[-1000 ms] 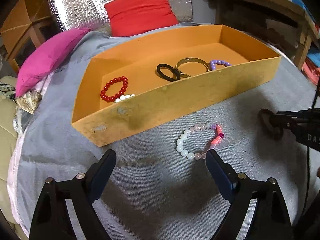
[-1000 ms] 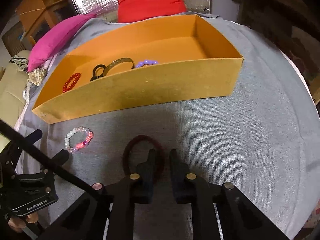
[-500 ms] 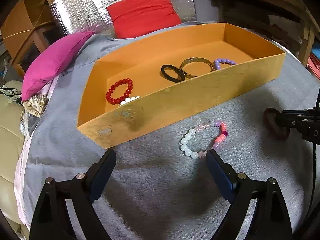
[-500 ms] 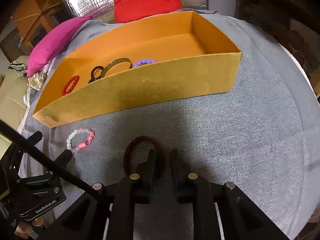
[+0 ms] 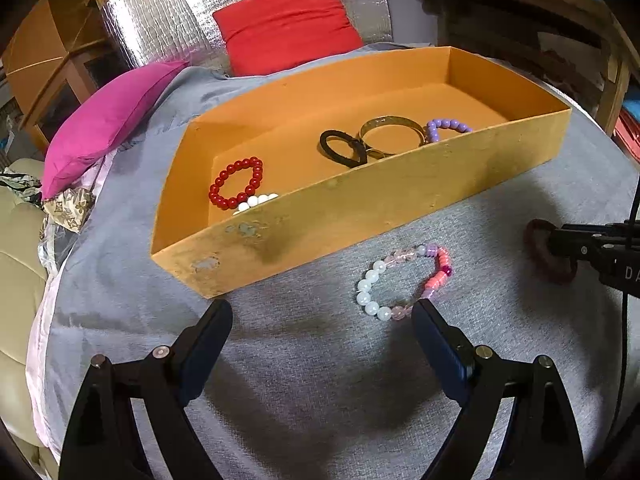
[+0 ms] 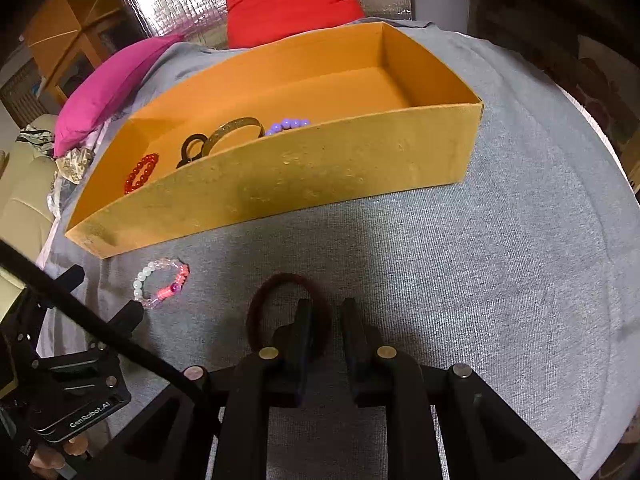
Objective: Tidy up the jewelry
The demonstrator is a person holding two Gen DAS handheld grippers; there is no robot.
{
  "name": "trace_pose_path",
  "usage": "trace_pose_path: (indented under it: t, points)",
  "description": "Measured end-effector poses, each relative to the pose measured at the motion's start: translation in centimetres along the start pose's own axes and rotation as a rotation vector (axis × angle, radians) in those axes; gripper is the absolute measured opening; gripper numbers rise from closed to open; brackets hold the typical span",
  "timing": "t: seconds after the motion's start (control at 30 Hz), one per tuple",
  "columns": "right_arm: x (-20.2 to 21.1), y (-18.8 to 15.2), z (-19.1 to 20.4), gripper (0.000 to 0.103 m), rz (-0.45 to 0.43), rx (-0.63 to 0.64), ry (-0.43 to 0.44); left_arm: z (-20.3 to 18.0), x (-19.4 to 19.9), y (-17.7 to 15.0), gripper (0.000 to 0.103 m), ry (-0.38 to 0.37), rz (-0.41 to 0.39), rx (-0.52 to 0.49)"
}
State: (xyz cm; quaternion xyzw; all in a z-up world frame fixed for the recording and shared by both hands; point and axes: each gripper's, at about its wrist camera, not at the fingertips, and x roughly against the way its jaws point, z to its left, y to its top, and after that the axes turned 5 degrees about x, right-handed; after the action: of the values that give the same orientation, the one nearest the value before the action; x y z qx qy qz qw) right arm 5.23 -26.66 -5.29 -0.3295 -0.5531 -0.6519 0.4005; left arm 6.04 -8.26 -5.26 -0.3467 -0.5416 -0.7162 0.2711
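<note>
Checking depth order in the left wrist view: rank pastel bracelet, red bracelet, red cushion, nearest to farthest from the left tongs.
1. Pastel bracelet: on the cloth, by the right fingertip of the left tongs.
2. Red bracelet: in the box, left end.
3. Red cushion: behind the box.

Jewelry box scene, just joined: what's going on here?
A person is sorting jewelry into the orange box with two handheld grippers. The right gripper is nearly closed at a dark red hair tie on the grey cloth; a firm pinch can't be confirmed. The left gripper is open, hovering by the pink-and-white bead bracelet. Both pieces are outside the box.
</note>
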Motion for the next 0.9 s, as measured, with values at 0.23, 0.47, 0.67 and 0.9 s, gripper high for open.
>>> trace_pose_path:
  t: [0.23, 0.47, 0.67, 0.9]
  points:
    - [0.0, 0.0, -0.7, 0.019, 0.001, -0.04, 0.037, -0.3, -1.1, 0.6, 0.091, -0.169, 0.053, 0.041]
    - [0.0, 0.0, -0.7, 0.019, 0.005, -0.049, 0.045, -0.8, -2.7, 1.0, 0.091, -0.237, 0.08, 0.097]
    - [0.1, -0.1, -0.6, 0.019, 0.006, -0.05, 0.041, -0.9, -2.0, 0.9, 0.04, -0.24, 0.031, 0.088]
    - [0.2, 0.0, -0.2, 0.018, 0.009, -0.035, 0.036, 0.1, -1.7, 0.6, 0.015, -0.278, 0.038, 0.11]
